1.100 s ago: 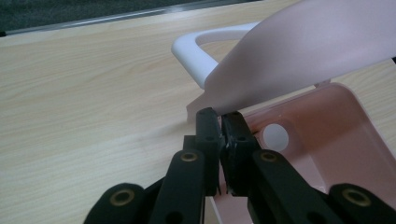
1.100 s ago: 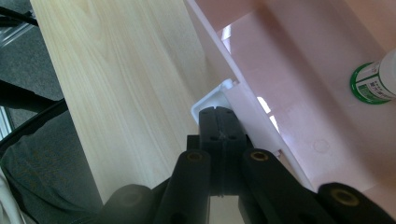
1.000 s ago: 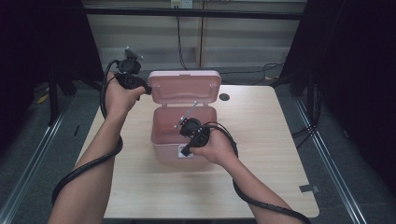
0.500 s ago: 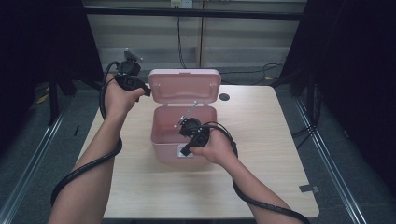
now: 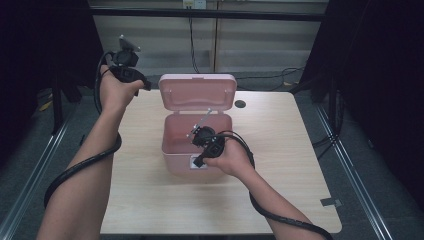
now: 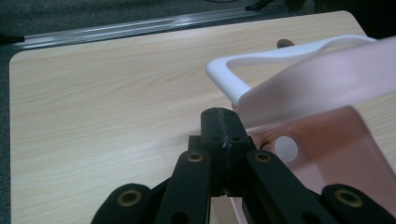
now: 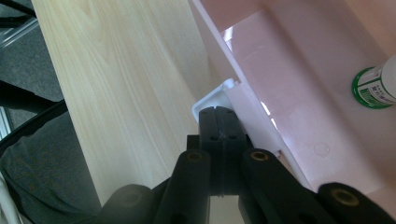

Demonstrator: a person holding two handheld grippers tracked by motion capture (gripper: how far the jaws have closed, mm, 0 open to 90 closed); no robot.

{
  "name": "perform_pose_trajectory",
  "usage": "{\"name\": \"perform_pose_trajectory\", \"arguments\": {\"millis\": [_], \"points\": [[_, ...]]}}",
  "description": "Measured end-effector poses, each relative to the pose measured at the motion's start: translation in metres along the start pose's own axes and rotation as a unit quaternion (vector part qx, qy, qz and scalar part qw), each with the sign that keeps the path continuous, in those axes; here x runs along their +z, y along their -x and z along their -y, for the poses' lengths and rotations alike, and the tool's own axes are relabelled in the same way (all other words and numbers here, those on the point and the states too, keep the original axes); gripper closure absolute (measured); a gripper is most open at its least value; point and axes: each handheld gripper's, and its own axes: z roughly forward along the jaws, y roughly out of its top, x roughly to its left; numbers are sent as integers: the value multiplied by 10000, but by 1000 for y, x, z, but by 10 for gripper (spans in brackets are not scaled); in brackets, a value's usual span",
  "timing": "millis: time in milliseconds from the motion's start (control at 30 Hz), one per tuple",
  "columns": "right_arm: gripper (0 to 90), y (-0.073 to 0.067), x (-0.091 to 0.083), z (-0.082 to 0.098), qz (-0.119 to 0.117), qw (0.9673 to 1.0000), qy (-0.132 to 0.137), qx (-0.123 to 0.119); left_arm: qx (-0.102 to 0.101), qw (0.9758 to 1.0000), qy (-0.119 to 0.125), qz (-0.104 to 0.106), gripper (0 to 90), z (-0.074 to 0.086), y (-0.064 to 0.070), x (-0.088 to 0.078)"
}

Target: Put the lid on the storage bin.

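High view: wooden table (image 5: 280, 150) at frame centre, dark floor and metal rails on both sides, cables along the far wall. Small dark round spot (image 5: 240, 104) on the tabletop, right of the box lid. Pink box (image 5: 176, 150) sits mid-table, lid (image 5: 197, 93) raised upright at its far edge, white latch (image 5: 198, 162) on the near wall.

Left gripper (image 5: 146, 86), upper left of frame, sits at the lid's left corner. Left gripper view: jaws pressed together, tips beside the lid's white handle (image 6: 261, 57); no clear hold seen.

Right gripper (image 5: 198, 161) at the box's near wall. Right gripper view: jaws closed flat against each other at the white latch; grip uncertain. Green-and-white bottle (image 7: 379, 86) lies inside the box, right edge of frame.
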Motion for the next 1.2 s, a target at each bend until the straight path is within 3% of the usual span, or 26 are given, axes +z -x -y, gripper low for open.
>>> {"name": "perform_pose_trajectory", "arguments": {"millis": [367,667,867,1200], "points": [[900,2,-2,-1,-25,9999,-92,-116,89,9999,22,87,900,-19,8,2],[884,4,-15,6,-211,9998,-3,41,135,9997,36,195,900,-25,12,1],[900,13,-32,12,-108,9998,74,144,219,9996,-18,183,900,-28,18,2],[900,34,-51,22,122,9989,179,407,197,9996,-65,216,900,-26,19,1]]}}
